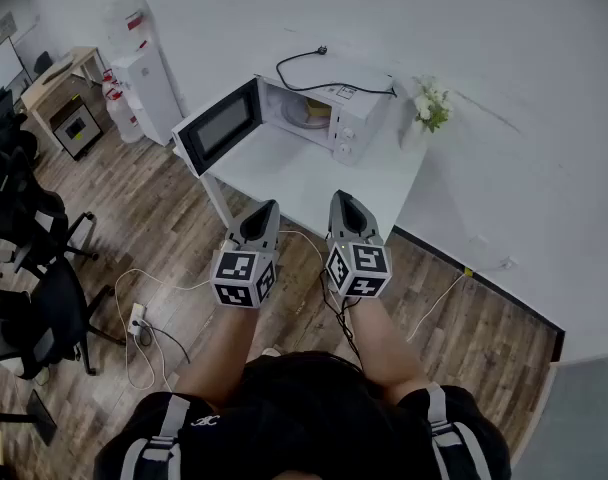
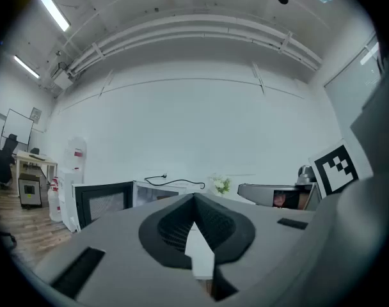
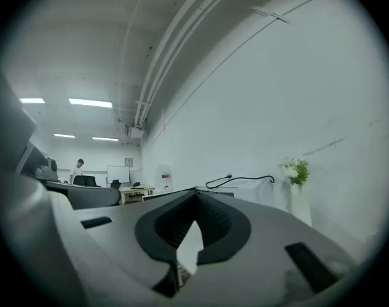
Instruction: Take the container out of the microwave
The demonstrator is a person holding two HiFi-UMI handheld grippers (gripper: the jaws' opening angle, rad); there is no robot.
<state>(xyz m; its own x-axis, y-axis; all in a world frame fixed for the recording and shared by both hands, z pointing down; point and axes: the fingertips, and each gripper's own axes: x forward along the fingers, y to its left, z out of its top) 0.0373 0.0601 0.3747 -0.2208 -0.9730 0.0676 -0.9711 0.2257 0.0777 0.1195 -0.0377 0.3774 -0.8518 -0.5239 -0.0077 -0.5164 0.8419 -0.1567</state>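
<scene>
Jaws of left gripper [image 2: 194,198]: closed, tips meeting, nothing between them. Jaws of right gripper [image 3: 196,195]: likewise drawn together, tips touching, empty. Both grippers are held level, side by side but apart, pointing toward the table [image 1: 314,183]. In the head view they sit over its near edge, short of the microwave [image 1: 352,118].

Microwave stands on the white table against the wall. Its door [image 1: 219,126] is swung wide open to the left, dark window facing out. Container [image 1: 315,114] sits inside the cavity, a yellowish shape seen through the opening; finer detail cannot be made out. Neither gripper touches it, and both are well apart from it.

Black cord [image 1: 314,73] lies looped on the microwave's top, plug end loose by the wall. Vase of white flowers [image 1: 431,103] stands just right of the microwave on the table's far corner.

Left of the table: water dispenser [image 1: 144,88] by the wall, black office chairs [image 1: 24,218] on the wood floor [image 1: 144,228], and a power strip [image 1: 137,318] with white leads on the floor.
</scene>
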